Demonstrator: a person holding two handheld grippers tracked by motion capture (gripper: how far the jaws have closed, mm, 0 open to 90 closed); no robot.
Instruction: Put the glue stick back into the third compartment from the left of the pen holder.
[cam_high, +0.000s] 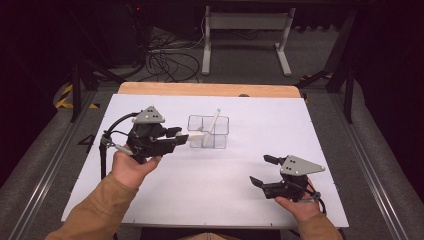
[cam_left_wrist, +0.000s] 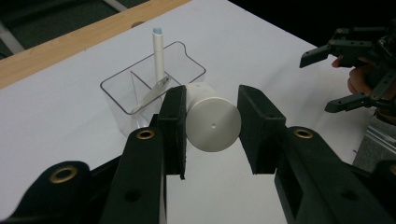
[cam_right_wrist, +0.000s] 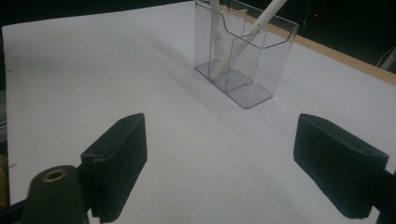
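Centre frame, the left gripper (cam_left_wrist: 212, 123) pinches a white cylinder (cam_left_wrist: 213, 123), seemingly light, rigid, slick, by its sides; the right gripper (cam_right_wrist: 219, 172) gapes.

Clear glossy plastic organizer (cam_left_wrist: 140, 88), smooth-walled. Matt white plastic cylinder (cam_left_wrist: 212, 122), smooth-faced, between matt black rubbery pads (cam_left_wrist: 173, 126) of left claw (cam_left_wrist: 212, 128). Smooth matt white table (cam_high: 225, 175), bare wood far edge. Brass-coloured metal rivets (cam_left_wrist: 145, 134), shiny.
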